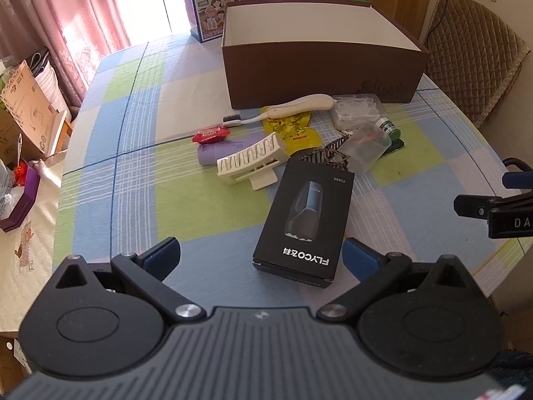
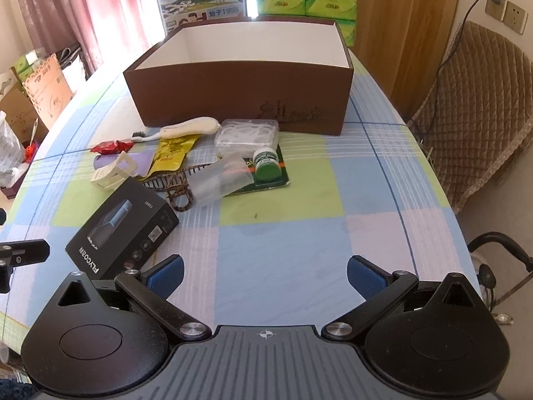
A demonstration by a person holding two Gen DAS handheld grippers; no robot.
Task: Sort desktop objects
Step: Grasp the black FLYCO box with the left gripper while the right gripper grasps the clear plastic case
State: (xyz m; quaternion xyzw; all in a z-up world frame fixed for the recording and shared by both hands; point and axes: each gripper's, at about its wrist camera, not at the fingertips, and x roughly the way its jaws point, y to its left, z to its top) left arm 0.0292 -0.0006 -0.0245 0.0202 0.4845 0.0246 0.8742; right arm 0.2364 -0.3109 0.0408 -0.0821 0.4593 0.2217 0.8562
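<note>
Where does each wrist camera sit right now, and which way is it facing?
Left wrist: behind the open left gripper, facing the black shaver box; the right gripper's tip shows at the right edge.
Right wrist: behind the open right gripper, facing bare tablecloth and the brown box.
Shared: both see the shaver box, clutter and brown box.

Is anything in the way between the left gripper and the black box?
No. The left gripper is open, and the black box lies right in front of it on bare tablecloth. The other clutter sits beyond the box.
</note>
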